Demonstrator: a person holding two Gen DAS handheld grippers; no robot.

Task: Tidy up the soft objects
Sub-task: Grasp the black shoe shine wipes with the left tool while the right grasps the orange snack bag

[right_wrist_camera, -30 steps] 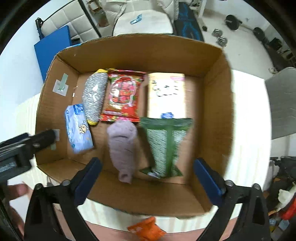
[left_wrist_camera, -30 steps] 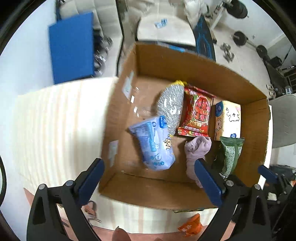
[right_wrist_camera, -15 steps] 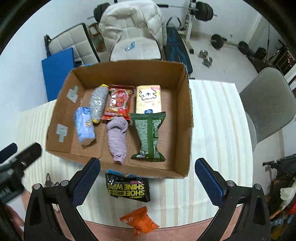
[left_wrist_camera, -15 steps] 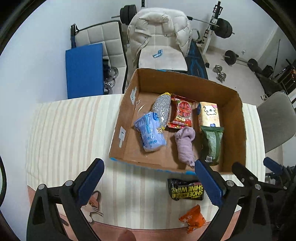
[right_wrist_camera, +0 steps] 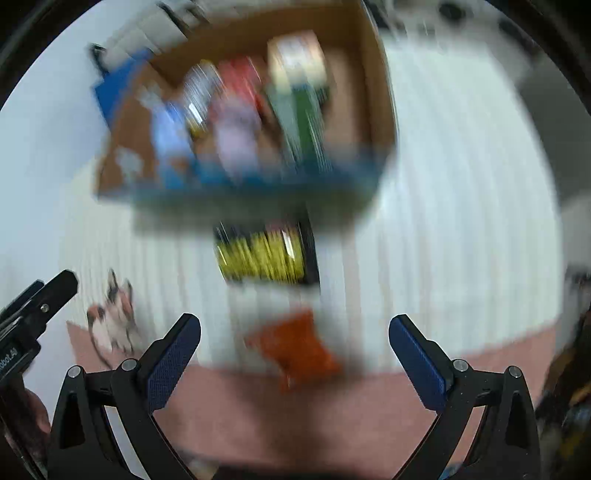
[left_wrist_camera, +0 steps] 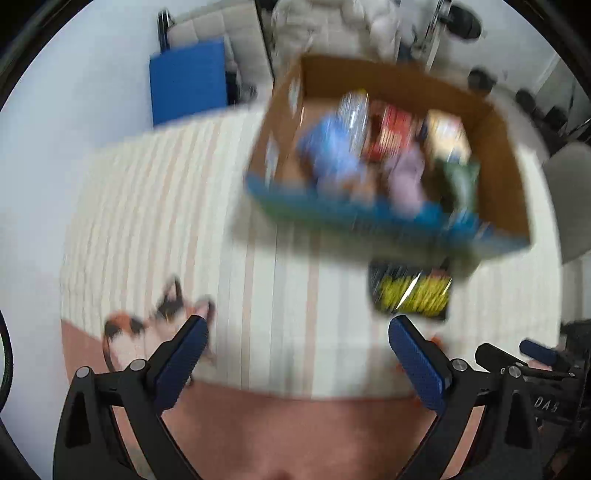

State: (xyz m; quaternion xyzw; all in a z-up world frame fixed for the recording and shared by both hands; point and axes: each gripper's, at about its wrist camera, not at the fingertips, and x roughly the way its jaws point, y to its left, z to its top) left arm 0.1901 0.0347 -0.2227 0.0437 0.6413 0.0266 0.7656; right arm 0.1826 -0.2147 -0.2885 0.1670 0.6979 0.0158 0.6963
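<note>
Packets fill a cardboard box [left_wrist_camera: 498, 155] on the striped tablecloth [left_wrist_camera: 166, 221]; both tools gape wide, empty.

A room in a home, doubling as a gym corner. Far beyond the striped tablecloth [left_wrist_camera: 166, 206] leans a blue mat [left_wrist_camera: 188, 77] against a white wall, beside a pale padded bench [left_wrist_camera: 207, 26]. A puffy white jacket [left_wrist_camera: 332, 22] drapes over a seat, and dark weight plates [left_wrist_camera: 463, 24] blur at far right. A grey chair [left_wrist_camera: 570, 195] sits at the table's right edge.
</note>
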